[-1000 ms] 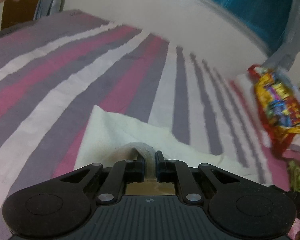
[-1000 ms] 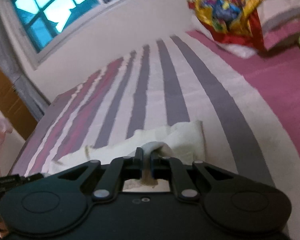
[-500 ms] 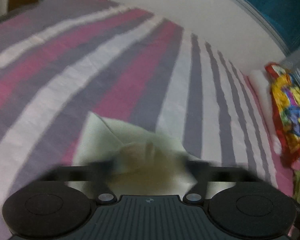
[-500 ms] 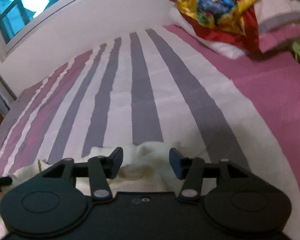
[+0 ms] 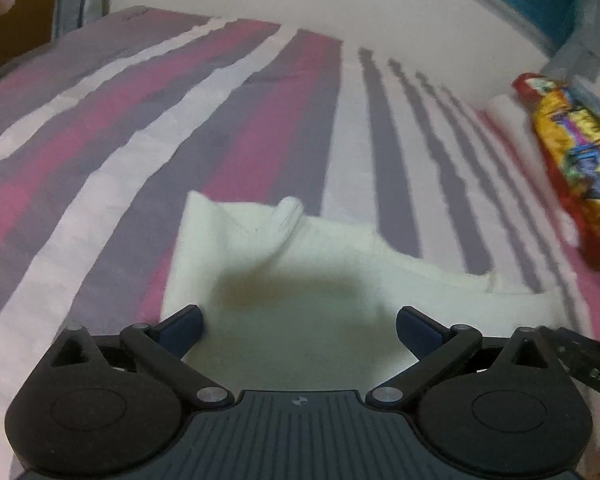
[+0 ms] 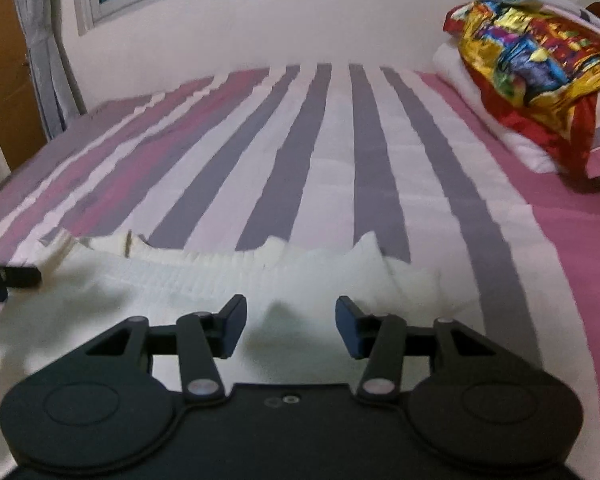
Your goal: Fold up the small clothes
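A small cream-white garment [image 5: 284, 280] lies on the striped bedsheet [image 5: 180, 128], its far edge rumpled with a raised fold. My left gripper [image 5: 299, 326] is open and empty just above the cloth's near part. In the right wrist view the same garment [image 6: 220, 280] spreads across the sheet [image 6: 340, 152] with a ribbed, wavy far edge. My right gripper [image 6: 291, 326] is open and empty over it. The left gripper's tip shows at the left edge of the right wrist view [image 6: 8, 278].
A colourful red and yellow pillow [image 6: 536, 64] rests on a white and pink one [image 6: 500, 120] at the right end of the bed. It also shows in the left wrist view [image 5: 572, 148]. A white wall and window stand behind the bed.
Both grippers were shut on the cloth's edge a second ago. Both have opened and let go, and the cloth now lies on the bed in front of them.
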Tool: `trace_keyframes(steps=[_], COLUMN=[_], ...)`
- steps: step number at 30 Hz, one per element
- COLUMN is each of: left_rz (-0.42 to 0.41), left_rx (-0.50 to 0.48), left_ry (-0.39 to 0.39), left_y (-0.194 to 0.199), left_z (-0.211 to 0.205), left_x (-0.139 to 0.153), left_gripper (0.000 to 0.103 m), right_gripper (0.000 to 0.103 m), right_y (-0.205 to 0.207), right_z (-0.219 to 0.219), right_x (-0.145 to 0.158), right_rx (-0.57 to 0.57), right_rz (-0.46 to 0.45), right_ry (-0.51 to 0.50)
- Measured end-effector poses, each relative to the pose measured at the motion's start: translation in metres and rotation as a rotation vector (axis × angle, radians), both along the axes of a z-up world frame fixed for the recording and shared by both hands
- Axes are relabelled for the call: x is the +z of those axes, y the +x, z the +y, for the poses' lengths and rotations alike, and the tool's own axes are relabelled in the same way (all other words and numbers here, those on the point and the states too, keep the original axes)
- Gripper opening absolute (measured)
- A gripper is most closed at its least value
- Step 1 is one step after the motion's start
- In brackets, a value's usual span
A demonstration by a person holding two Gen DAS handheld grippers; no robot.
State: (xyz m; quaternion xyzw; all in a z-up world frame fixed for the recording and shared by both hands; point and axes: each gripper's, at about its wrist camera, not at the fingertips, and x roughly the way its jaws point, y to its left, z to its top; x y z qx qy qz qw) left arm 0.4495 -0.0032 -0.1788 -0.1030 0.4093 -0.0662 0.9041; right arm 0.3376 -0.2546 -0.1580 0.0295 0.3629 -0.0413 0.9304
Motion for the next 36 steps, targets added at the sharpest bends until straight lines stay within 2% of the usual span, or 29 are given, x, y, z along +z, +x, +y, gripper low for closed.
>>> trace_keyframes(steps=[6,9,13,18,21,24,27,30,32,36], left_rz=[0.066,0.034,-0.025,-0.023,-0.009,0.005,-0.023,-0.029,-0.017,0.004], left_rx=[0.177,0.159,0.077,-0.015,0.007,0.046,0.006,-0.026,-0.037,-0.051], left_ry=[0.017,0.031,0.062,0.085,0.144,0.069,0.079,0.081,0.132,0.174], left_y=[0.029,0.016,-0.019,-0.059,-0.067,-0.083,-0.108,-0.134,-0.143,-0.154], left_z=[0.023,0.021,0.011,-0.006,-0.007,0.002,-0.002,-0.006,-0.011,-0.009], left_x=[-0.027,-0.023,-0.010,-0.010,-0.020,-0.010,-0.004,-0.006,-0.015,-0.024], left_gripper=[0.103,0.103,0.103,0.103,0.103,0.103,0.103,0.103,0.103,0.103], right_gripper=[0.047,0.047,0.047,0.048,0.049,0.048,0.048,0.048,0.048,0.048], right_y=[0.021,0.023,0.001,-0.033,-0.034,-0.038,-0.060,-0.086,-0.099,-0.115], right_z=[-0.020,-0.021,-0.007,0.017,0.020,0.022,0.029,0.042,0.045,0.043], right_x=[-0.029,-0.029,-0.011,-0.009,-0.029,-0.021,-0.004,-0.005,-0.010,-0.028], right_rx=[-0.068,-0.072,-0.030,0.036,0.040,0.008,0.021,0.061,0.071,0.056], right_rz=[0.070,0.075,0.024,0.022,0.095,0.087,0.038,0.043,0.061,0.129], right_ry=[-0.106,-0.106,-0.059,-0.052,-0.072,-0.047,0.009,-0.009,-0.025,-0.053])
